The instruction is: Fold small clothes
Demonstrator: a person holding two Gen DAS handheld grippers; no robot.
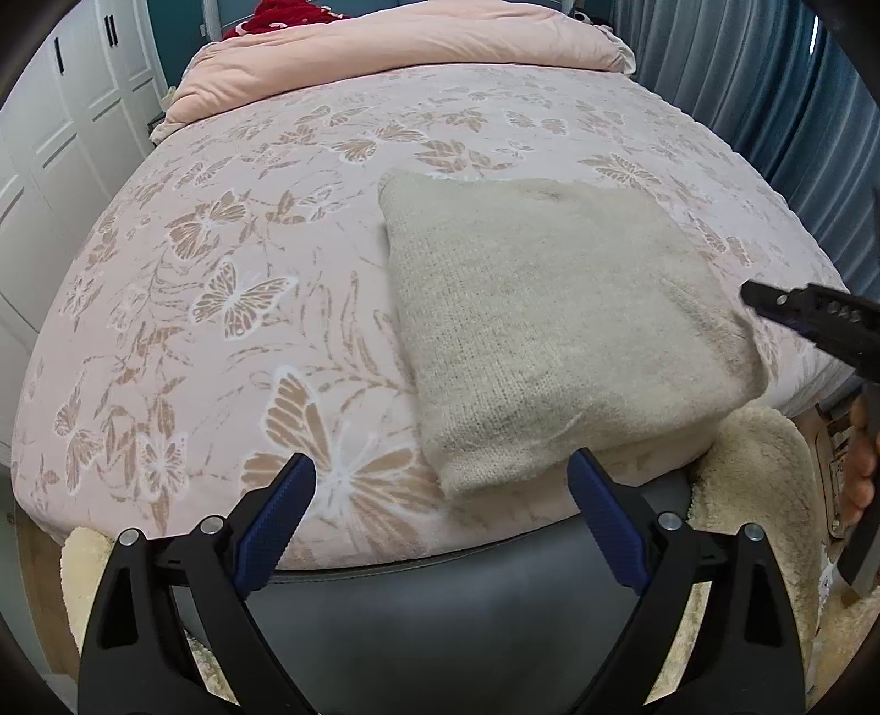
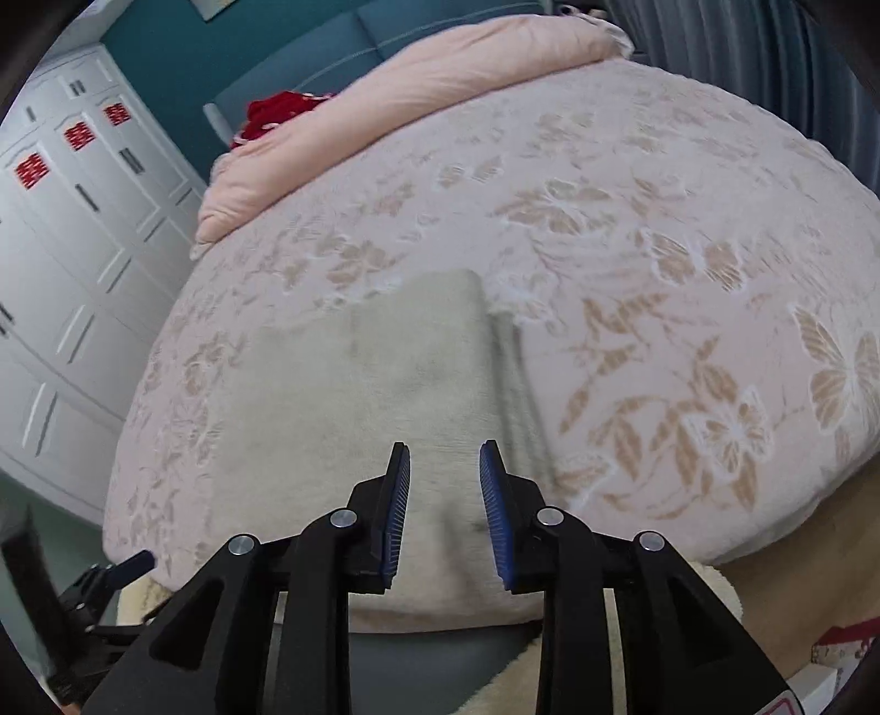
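A beige knit garment (image 1: 555,324) lies folded into a thick rectangle on the bed near its front edge; it also shows in the right wrist view (image 2: 374,418). My left gripper (image 1: 443,481) is wide open and empty, just in front of the garment's near corner. My right gripper (image 2: 444,467) is open with a narrower gap, empty, hovering over the garment's near edge. The right gripper also shows in the left wrist view (image 1: 803,316) by the garment's right corner.
The bed has a pink butterfly-print cover (image 1: 231,286). A pink duvet (image 1: 396,49) and a red item (image 1: 286,14) lie at the head. White wardrobes (image 1: 60,137) stand left, blue curtains (image 1: 742,77) right. A cream fluffy rug (image 1: 753,484) lies below the bed edge.
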